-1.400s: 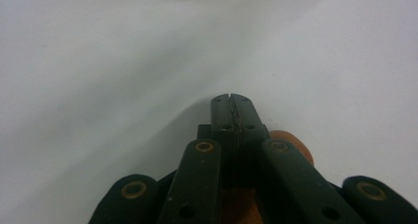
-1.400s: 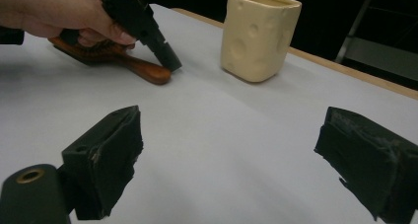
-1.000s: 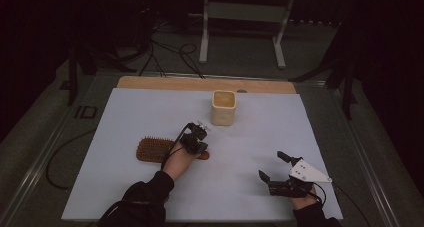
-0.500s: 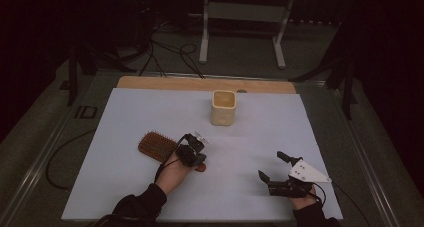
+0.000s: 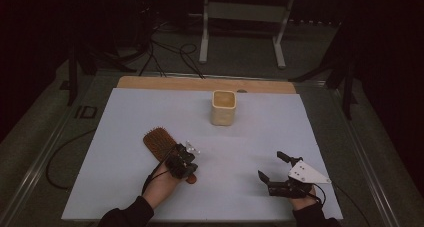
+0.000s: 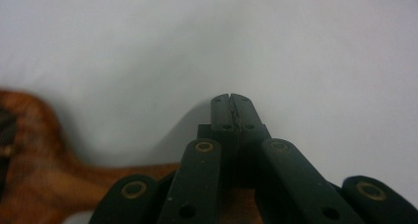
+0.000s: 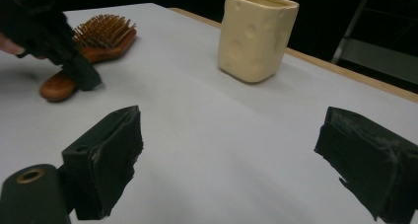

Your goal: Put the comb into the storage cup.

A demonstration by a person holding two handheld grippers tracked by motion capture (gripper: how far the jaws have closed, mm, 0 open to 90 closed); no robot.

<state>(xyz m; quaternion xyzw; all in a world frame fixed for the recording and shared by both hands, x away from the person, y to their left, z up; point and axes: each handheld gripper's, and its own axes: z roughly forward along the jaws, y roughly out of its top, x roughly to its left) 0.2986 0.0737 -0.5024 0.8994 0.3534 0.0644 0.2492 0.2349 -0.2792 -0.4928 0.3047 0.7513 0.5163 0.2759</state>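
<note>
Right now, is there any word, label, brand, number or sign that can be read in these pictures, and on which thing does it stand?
None can be read. The wooden hairbrush, the cream cup, the white table and the left gripper and right gripper bear no visible writing. A pale mark on the floor left of the table is too dim and small to read.

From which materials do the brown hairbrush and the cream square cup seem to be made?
The brown hairbrush: probably wood with a smooth varnished finish; the handle shows warm grain in the left gripper view. Its bristles look wooden or plastic. The cream square cup: likely glazed ceramic, given its soft sheen, thick rim and shallow dimples.
</note>
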